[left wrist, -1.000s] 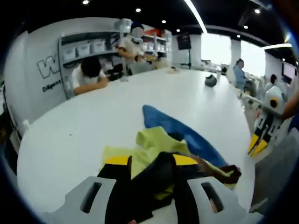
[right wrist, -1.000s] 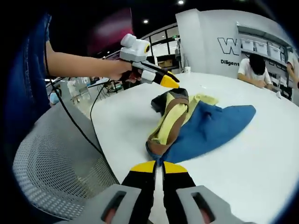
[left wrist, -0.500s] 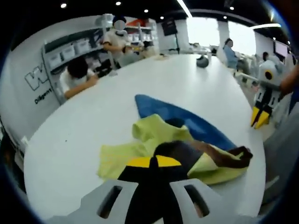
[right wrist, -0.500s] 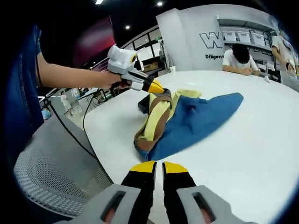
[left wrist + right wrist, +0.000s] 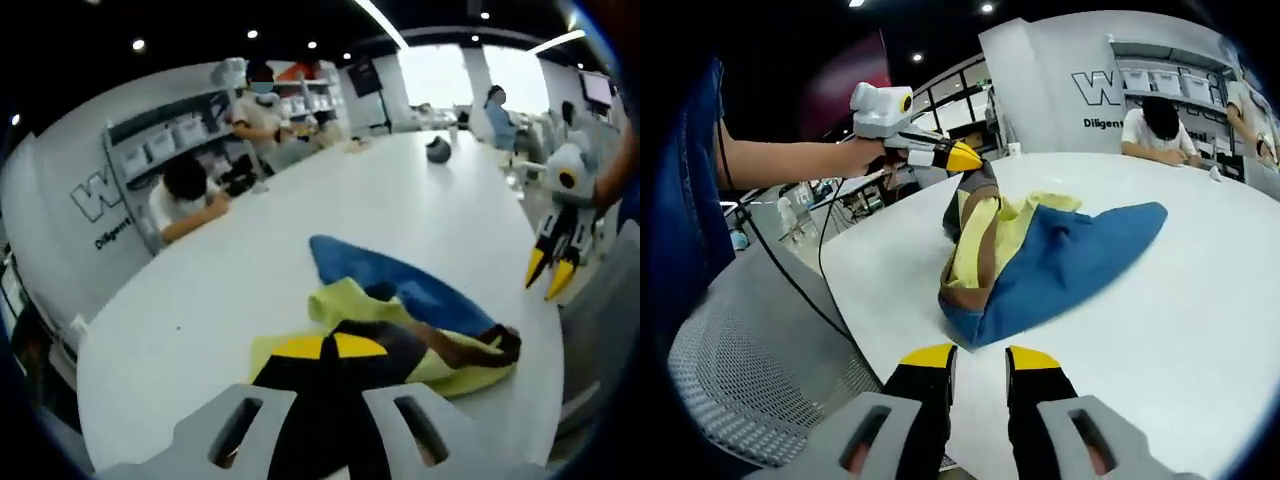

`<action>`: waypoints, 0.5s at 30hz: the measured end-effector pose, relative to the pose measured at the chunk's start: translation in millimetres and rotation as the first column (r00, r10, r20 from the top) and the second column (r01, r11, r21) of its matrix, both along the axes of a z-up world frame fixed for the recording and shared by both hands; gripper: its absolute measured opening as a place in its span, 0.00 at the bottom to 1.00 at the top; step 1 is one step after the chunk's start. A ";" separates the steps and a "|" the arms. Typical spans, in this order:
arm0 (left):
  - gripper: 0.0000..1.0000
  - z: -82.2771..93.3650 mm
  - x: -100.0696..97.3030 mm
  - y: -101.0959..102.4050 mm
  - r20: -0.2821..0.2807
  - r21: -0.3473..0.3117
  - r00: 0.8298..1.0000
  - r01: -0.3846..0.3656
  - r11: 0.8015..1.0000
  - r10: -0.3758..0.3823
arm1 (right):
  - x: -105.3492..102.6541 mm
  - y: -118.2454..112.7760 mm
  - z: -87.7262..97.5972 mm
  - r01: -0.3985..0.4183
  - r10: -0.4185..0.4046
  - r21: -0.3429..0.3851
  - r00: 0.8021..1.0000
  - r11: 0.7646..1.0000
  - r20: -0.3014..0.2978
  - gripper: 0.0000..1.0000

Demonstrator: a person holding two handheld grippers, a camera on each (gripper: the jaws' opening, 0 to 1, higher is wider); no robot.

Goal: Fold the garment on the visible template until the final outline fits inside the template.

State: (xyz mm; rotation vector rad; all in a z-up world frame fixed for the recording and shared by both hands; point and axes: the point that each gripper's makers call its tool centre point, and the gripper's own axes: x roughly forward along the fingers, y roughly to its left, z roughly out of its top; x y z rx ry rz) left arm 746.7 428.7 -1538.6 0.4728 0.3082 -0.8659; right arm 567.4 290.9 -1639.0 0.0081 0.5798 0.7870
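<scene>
A big white bench [image 5: 1160, 300] carries the garment [image 5: 1040, 262], a crumpled heap of blue, pale yellow and brown cloth lying near the bench edge closest to the person. At the far side of the bench a seated person [image 5: 185, 195] leans forward, head down, with grey shelving [image 5: 170, 130] of bins behind. A grey mesh chair [image 5: 750, 370] stands beside the bench edge. The left claw [image 5: 962, 159] is clamped on a dark brown fold of the garment, lifting it above the heap. The right claw [image 5: 980, 357] hovers apart from the cloth, its yellow-tipped jaws standing open.
</scene>
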 end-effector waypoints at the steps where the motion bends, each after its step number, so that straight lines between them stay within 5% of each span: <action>1: 0.01 5.2 -1.4 1.3 0.009 -0.009 1.000 -0.001 1.000 0.001 | 0.0 2.0 0.1 -0.006 0.006 -0.004 1.000 1.000 0.002 0.21; 8: 0.01 66.4 -17.0 22.5 0.081 -0.158 0.997 -0.007 0.987 0.020 | 16.2 27.7 12.2 -0.078 0.080 -0.026 0.995 0.997 0.065 0.26; 15: 0.01 100.3 -39.9 43.2 0.113 -0.209 0.994 0.016 0.978 0.007 | 50.7 35.3 44.6 -0.118 0.123 -0.041 0.982 0.992 0.141 0.33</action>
